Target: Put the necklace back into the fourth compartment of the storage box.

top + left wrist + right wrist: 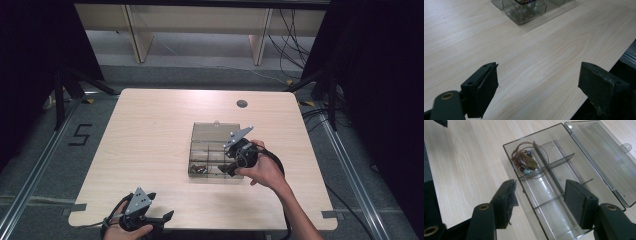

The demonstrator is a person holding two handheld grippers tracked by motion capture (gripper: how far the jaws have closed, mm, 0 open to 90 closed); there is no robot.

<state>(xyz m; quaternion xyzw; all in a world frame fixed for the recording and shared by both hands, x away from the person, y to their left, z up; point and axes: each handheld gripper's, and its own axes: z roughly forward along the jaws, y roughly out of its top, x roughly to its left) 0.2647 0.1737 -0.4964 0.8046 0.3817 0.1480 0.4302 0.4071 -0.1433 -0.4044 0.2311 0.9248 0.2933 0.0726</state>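
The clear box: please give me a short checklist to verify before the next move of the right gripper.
1. Lid of the clear box lies fully open: ok.
2. Bracelet sits inside a corner compartment: ok.
3. Right gripper open, nothing between its jaws: ok.
4. Left gripper open, apart from the box, near the table edge: ok.
5. Bracelet cord clear of the divider: not ok, it loops over it.
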